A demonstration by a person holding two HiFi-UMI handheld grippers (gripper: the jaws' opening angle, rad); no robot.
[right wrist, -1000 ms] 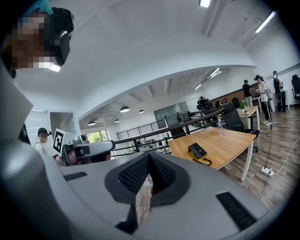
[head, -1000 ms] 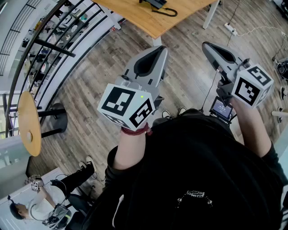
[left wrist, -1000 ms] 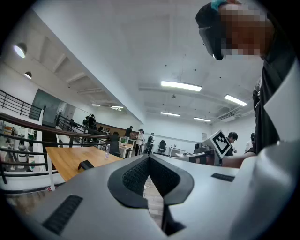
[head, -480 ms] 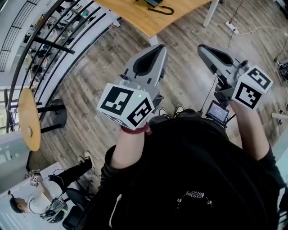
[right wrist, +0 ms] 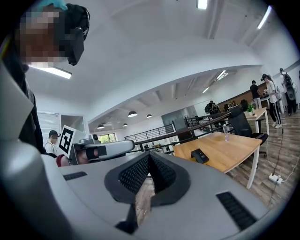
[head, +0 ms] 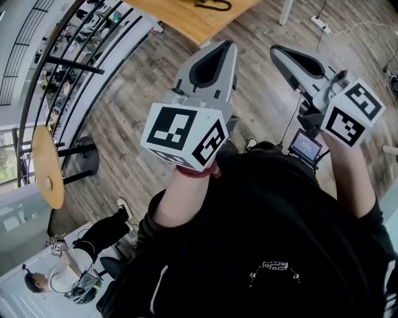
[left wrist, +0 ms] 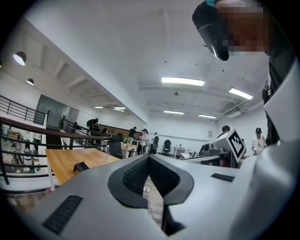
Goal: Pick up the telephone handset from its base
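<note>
Head view shows the left gripper (head: 216, 49) closed and empty. The black telephone (head: 211, 4) lies well apart, on the smooth wooden table (head: 186, 22) at the top edge. The right gripper (head: 281, 53) is also closed and empty. I think it is better to come near first, then open the ribbed pads (right wrist: 133, 174) around the handset.

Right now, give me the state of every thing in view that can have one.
left gripper: shut, empty, held in the air.
right gripper: shut, empty, held in the air.
telephone: on the wooden table, untouched.
small screen: lit.
</note>
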